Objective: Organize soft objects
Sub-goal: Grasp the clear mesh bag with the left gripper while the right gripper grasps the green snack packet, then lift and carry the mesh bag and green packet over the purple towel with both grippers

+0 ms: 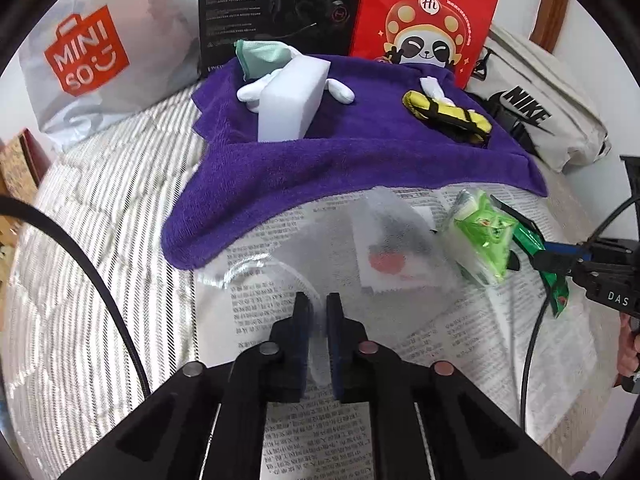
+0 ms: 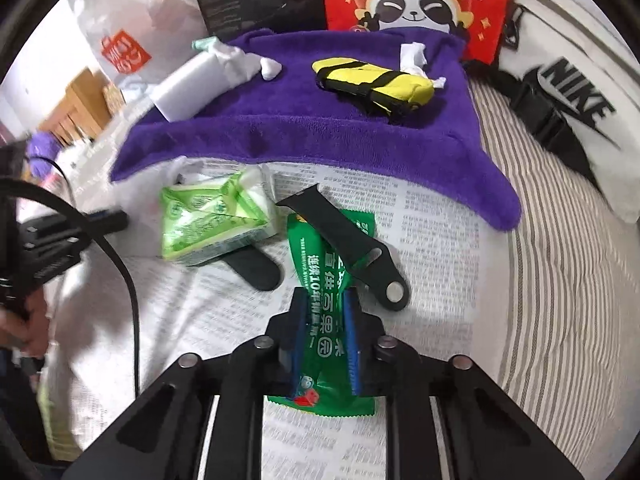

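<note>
The purple towel (image 1: 360,160) hides the panda's lower half on the red bag (image 1: 428,12), whose top the left wrist picture's edge cuts off. The translucent pouch (image 1: 384,244) blurs its red and dark contents. The green tissue pack (image 2: 212,216) covers one end of a black strap (image 2: 256,268).

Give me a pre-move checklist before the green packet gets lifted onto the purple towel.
1. Right gripper shut on green packet: ok.
2. Black strap off the packet: not ok, it lies across it.
3. Free spot on purple towel between white sponge and yellow pouch: ok.
4. Left gripper shut on clear bag: ok.
5. Tissue pack out of the path: ok.
</note>
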{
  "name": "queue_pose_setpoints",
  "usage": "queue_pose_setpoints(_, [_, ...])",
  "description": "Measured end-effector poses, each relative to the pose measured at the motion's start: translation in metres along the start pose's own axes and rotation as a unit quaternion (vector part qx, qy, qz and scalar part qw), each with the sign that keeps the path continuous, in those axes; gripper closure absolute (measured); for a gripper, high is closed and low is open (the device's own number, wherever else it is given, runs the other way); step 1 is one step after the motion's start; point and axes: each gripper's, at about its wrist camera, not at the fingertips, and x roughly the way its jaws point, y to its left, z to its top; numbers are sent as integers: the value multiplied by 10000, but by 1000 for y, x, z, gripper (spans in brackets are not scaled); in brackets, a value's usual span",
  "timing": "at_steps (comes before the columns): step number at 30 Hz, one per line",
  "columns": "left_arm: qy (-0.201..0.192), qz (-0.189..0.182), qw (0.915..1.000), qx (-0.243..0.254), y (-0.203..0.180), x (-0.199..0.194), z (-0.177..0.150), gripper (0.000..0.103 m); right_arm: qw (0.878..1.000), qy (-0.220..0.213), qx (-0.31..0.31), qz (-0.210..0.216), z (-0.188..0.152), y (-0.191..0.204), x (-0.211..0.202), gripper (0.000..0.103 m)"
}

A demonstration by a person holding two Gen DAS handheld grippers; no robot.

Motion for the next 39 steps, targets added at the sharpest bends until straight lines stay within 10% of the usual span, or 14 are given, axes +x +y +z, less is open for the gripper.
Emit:
queue_pose_setpoints(15, [185,-362,9989,-239,1,-16,-3,97,9725,60,1592,1699,-25,-51,-10,86])
queue_pose_setpoints(39, [-259,-430,9982,-324,12,-64,8,97,9904,-340,788,1085,13,-21,-48,86])
